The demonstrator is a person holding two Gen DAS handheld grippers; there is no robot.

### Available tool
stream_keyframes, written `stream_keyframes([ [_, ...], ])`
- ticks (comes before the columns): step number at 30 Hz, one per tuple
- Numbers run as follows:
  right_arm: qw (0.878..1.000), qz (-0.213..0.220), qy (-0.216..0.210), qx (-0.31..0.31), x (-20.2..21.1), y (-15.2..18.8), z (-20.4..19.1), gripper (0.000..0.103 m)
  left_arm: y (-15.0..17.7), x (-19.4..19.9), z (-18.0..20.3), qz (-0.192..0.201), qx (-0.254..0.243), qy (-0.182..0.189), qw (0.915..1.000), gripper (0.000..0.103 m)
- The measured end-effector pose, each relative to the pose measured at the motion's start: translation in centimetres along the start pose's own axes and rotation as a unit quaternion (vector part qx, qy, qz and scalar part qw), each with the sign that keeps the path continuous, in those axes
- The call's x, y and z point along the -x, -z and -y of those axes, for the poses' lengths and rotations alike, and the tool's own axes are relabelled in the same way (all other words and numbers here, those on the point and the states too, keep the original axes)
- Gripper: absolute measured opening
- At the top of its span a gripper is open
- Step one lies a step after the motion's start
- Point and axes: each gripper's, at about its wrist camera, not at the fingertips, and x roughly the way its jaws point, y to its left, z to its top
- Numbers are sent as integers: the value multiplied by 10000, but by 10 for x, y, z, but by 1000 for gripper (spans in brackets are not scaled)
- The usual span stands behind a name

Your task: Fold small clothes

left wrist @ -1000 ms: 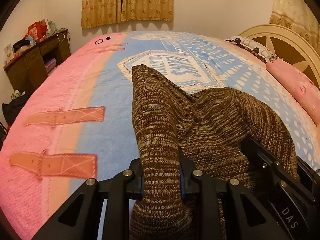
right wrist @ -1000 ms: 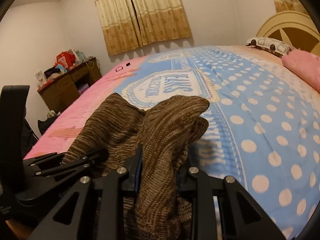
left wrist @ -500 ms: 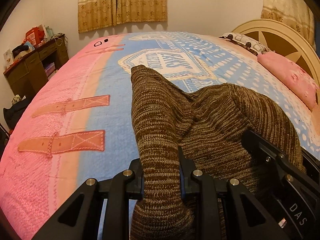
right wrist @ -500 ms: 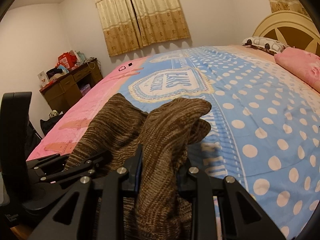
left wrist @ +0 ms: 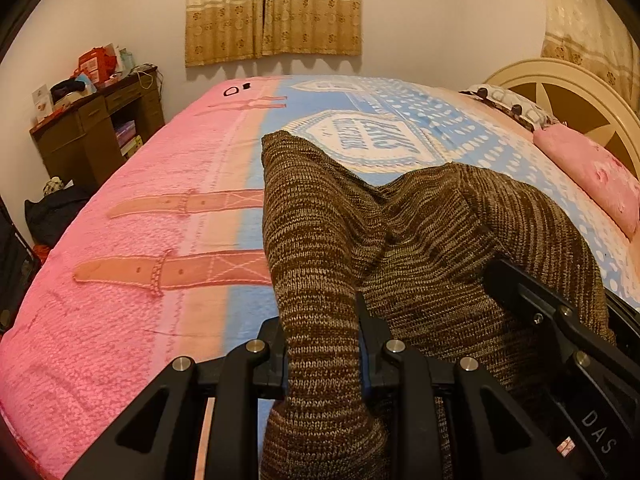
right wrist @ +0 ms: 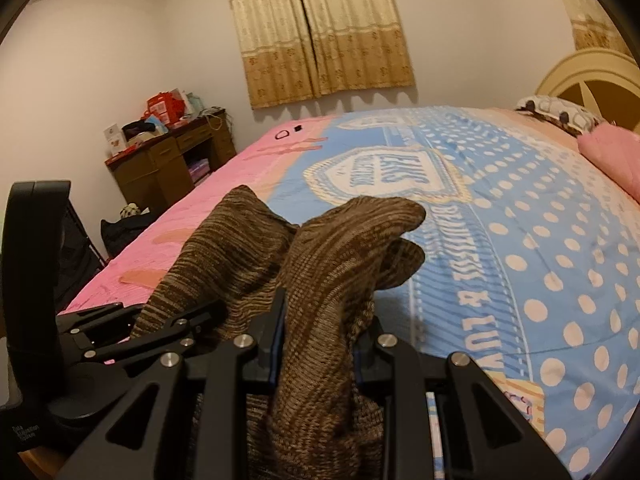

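A brown knitted garment [left wrist: 420, 240] hangs between my two grippers above the bed [left wrist: 160, 216]. My left gripper [left wrist: 322, 344] is shut on one bunched end of it; the cloth rises past the jaws and drapes right toward the other gripper body [left wrist: 560, 320]. In the right wrist view my right gripper [right wrist: 320, 332] is shut on the other end of the garment [right wrist: 340, 256], with the left gripper [right wrist: 132, 332] close by at the left. The fingertips are hidden by cloth.
The bed has a pink and blue blanket [right wrist: 520, 220]. Pink pillows [left wrist: 592, 176] and a cream headboard [left wrist: 568, 92] are at the right. A brown desk [left wrist: 92, 136] with clutter stands at the left wall. Curtains [left wrist: 272, 4] hang on the far wall.
Both grippers have risen and drawn back slightly with the garment; more of the bed and the room shows. The grip on the cloth is unchanged.
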Motion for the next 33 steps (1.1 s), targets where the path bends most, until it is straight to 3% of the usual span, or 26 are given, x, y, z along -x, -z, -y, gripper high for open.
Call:
stream_keyframes([
  [33, 9931, -15, -945, 694, -49, -22, -89, 28, -5, 8, -103, 224, 894, -961, 9911, 25],
])
